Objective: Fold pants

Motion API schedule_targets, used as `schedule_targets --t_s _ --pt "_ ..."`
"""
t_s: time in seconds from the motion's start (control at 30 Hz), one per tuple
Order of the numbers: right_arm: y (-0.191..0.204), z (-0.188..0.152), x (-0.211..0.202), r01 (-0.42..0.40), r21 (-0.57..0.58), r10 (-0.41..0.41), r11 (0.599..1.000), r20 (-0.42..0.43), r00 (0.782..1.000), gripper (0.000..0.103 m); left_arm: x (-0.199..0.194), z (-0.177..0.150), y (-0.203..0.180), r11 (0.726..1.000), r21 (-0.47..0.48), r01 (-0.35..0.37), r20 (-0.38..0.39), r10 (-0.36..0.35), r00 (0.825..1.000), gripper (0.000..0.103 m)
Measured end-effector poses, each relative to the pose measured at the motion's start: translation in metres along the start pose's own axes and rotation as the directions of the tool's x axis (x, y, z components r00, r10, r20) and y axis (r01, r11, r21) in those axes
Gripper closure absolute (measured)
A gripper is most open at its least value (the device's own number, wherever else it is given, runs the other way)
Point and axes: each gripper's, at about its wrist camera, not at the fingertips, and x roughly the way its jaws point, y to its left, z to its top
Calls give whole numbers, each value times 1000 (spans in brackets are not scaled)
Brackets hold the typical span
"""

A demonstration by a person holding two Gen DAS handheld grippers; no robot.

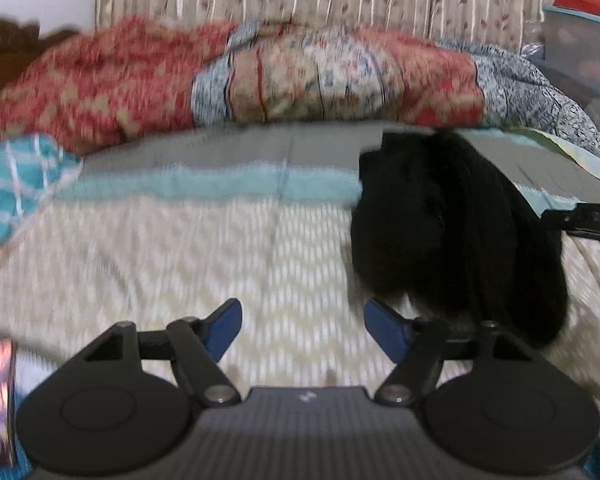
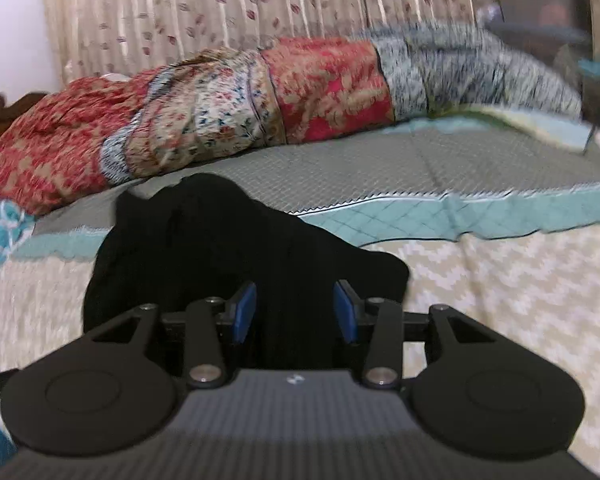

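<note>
Two spread hand-held grippers beside pants point(image 1: 452, 232).

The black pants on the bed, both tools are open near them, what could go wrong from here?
1. The black pants lie bunched in a heap, so the right tool, open right over them, may pinch several layers and fold a lump.
2. The left tool is open over bare bedspread beside the pants; closing there could grab the cover instead.
3. Both views are motion-blurred, and black folds hide the edges, so finding a hem or waistband looks hard.
</note>
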Motion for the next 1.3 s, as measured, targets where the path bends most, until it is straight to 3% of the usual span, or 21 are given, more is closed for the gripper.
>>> schedule_targets --t_s 0.07,0.13,0.17,0.23,0.3,0.33,0.37,0.43,0.57,0.67,0.77,0.97,1.07,1.13,1.2,1.3 --pt "-6 9 20 -5 18 6 1000 -42 999 58 9 7 -8 999 35 24 43 -25 999 23" --pt "-3 4 27 -15 8 16 1000 -91 996 73 28 16 -18 997 57 46 57 -49 997 17" --pt "-6 4 35 -38 19 41 999 -143 989 93 38 18 -24 996 68 58 54 -62 997 17" --pt "-10 5 38 -69 41 75 997 -171 982 97 58 20 -39 992 105 76 41 -81 996 20" --pt "-13 11 22 -25 3 25 1000 -104 994 98 72 18 -52 986 158 61 56 -70 996 43" --pt "-20 18 12 2 8 -2 1000 -48 999 98 79 18 -56 982 183 49 59 -61 996 74" --pt "-31 25 -2 24 40 -24 999 12 1000 98 82 19 -58 982 184 51 52 -61 997 93" --pt "-53 37 -27 53 116 -65 992 95 993 98 76 25 -46 991 105 81 55 -87 995 95" --pt "-87 49 -88 152 182 -193 972 235 953 98 19 34 -3 992 -14 124 191 -119 974 96" --pt "-111 40 -134 129 263 -207 956 292 934 98 -30 27 43 984 -113 141 253 -108 961 96" --pt "-122 16 -171 139 290 -232 947 317 920 98 -78 4 75 982 -135 136 271 -95 958 96" --pt "-140 -29 -211 249 326 -336 912 248 909 98 -137 -54 101 988 -81 130 176 -114 978 96" --pt "-147 -49 -214 326 329 -400 886 189 897 98 -144 -80 99 991 -51 126 128 -119 985 96" --pt "-151 -63 -211 355 322 -413 877 128 902 97 -139 -92 99 992 -53 117 79 -113 990 96" --pt "-153 -69 -205 368 333 -413 868 76 907 93 -138 -100 101 991 -69 117 70 -112 991 96" --pt "-155 -72 -213 406 368 -465 837 85 881 78 -142 -103 100 990 -66 121 93 -115 989 96"
